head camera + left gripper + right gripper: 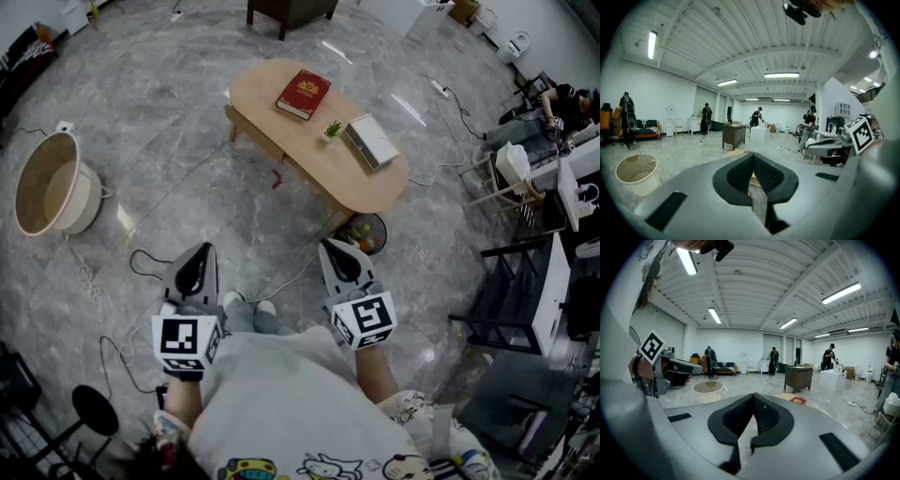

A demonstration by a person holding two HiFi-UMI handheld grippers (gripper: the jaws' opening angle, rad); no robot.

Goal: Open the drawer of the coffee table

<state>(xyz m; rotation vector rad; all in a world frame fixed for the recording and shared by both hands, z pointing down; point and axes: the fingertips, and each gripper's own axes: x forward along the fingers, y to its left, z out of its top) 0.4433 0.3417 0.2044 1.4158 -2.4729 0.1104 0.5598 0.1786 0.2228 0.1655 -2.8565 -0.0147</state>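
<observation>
The wooden coffee table (258, 92) stands upper centre in the head view, well apart from the left gripper (197, 255) and right gripper (335, 251) below it, both clenched on nothing. Gold lettering on the red book (303, 94) lying on it is too small to read

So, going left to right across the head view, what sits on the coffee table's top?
On the coffee table: red book → small potted plant → flat grey box.
</observation>
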